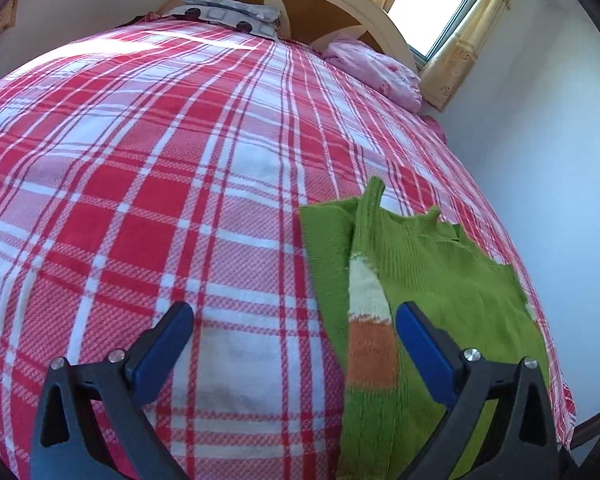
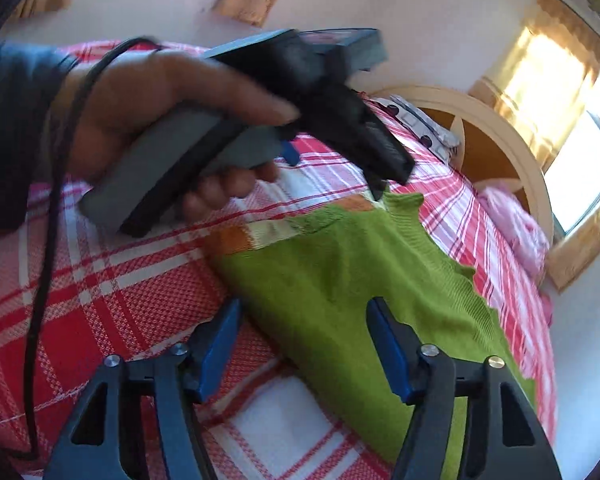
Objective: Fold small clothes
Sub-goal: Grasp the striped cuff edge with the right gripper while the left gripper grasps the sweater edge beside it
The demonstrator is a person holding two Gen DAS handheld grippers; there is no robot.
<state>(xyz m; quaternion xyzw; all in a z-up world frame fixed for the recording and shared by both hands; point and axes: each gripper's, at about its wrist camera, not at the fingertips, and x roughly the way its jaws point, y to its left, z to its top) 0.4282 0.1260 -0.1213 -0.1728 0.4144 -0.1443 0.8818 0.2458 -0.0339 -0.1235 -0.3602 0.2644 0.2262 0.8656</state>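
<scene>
My right claw (image 2: pixel 302 344) hangs spread over the near hem of the green knit top (image 2: pixel 340 280) lying flat on the plaid bed (image 2: pixel 100 280); my left claw (image 1: pixel 294 334), also spread and empty, hovers beside it. It looks soft, light and floppy; I'd pinch the ribbed far edge.

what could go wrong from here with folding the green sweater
1. The green sweater lies close to the edge of the bed, so a pull that way could drag it off.
2. Both grippers, left and right, have open jaws and hold nothing; closing low could pinch the plaid cover too.
</scene>
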